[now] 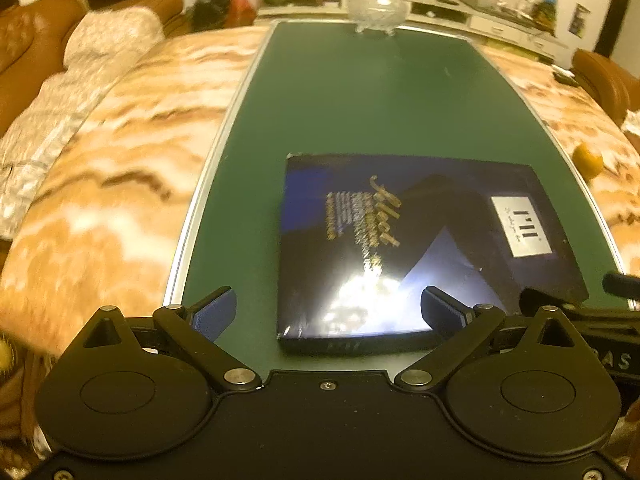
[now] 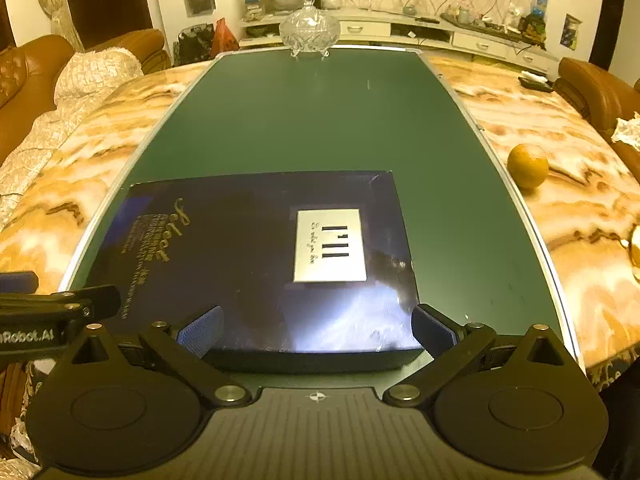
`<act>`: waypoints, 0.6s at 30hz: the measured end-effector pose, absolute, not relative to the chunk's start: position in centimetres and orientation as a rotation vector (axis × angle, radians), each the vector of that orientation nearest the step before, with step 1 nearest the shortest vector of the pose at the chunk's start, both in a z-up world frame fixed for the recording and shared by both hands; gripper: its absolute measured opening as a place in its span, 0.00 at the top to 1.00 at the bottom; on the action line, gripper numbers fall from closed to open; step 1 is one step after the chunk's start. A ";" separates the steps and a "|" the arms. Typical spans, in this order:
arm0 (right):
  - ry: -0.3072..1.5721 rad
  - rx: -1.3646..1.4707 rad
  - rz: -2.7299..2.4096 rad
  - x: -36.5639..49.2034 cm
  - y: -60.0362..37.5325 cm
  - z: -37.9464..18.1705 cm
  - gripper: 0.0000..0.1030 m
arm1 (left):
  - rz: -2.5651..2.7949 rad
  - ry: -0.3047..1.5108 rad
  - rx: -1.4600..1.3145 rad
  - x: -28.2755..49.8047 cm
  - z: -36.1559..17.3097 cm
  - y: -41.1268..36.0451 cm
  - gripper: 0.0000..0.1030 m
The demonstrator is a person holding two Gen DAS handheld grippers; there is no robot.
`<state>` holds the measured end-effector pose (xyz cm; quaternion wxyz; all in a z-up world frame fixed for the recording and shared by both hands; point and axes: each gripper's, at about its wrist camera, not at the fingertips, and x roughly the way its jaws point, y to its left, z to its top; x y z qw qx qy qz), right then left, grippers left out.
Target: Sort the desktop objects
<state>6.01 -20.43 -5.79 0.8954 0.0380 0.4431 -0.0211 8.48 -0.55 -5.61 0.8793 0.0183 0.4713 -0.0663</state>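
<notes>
While the flat dark box (image 2: 256, 256) lies square on the green mat (image 2: 320, 120), its near edge sits just ahead of both tools, so a two-sided lift looks like the step in hand. In the right wrist view the right tool (image 2: 316, 330) is spread wide, its blue pads straddling the box's near edge toward the near right corner, not yet pinching. In the left wrist view the left tool (image 1: 328, 310) is likewise spread, with its right pad over the glossy lid and its left pad off the box at about 9 o'clock. To do this well, I judge both tools should grip the near edge, each toward its own corner, and rise together, since the glossy lid may slip. Beyond the mat, an orange (image 2: 528, 166) rests on the marbled counter (image 2: 560, 200) at 2 o'clock, and a crystal lidded bowl (image 2: 310, 28) stands at 12 o'clock.
</notes>
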 end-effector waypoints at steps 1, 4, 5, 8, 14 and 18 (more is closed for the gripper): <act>0.919 0.087 -0.041 5.6 -20.3 -5.6 0.00 | -0.130 0.986 0.032 8.2 -5.5 -0.3 0.02; 0.907 0.086 -0.044 4.3 -19.8 -5.1 0.00 | -0.105 0.997 0.014 7.5 -5.3 0.3 0.02; 0.909 0.080 -0.048 3.9 -19.6 -4.9 0.00 | -0.097 1.001 0.008 7.3 -5.2 0.5 0.02; 0.919 0.094 -0.051 2.9 -19.3 -4.5 0.00 | -0.082 1.007 0.003 6.5 -5.1 1.0 0.02; 0.921 0.150 -0.039 1.0 -19.3 -3.9 0.00 | -0.100 1.028 0.029 5.2 -4.9 1.0 0.01; 0.903 0.147 -0.052 0.5 -19.1 -3.7 0.00 | -0.096 1.026 0.057 4.4 -4.8 0.7 0.01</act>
